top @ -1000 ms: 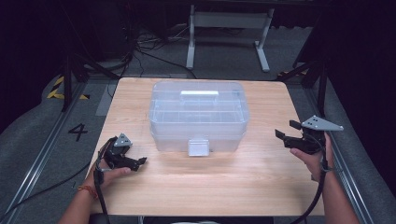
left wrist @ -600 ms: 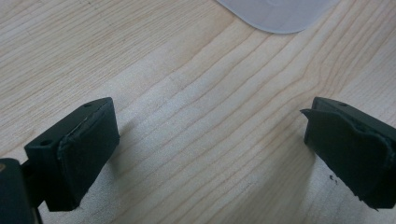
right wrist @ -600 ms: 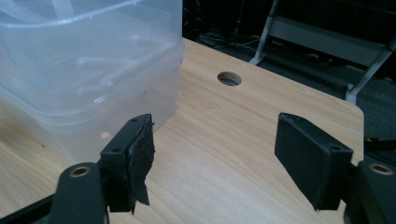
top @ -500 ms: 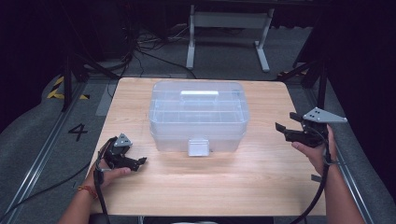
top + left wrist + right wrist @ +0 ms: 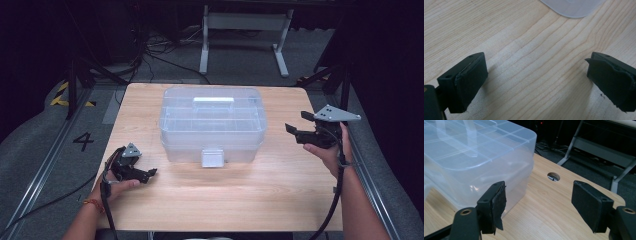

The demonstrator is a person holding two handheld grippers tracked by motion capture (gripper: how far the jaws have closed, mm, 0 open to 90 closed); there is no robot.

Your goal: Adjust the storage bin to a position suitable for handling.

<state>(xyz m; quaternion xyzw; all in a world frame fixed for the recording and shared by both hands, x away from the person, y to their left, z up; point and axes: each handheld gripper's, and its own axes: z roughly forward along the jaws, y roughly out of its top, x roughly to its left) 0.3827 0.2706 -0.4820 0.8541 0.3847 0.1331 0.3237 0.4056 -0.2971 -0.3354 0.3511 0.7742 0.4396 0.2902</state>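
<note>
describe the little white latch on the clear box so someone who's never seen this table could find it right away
Start at the wooden table and find the clear plastic storage box standing in its middle. On the box's near side wall, the one facing the person, at the centre and low down, sits the latch. It is a small opaque white tab, while the rest of the box is see-through.
</note>
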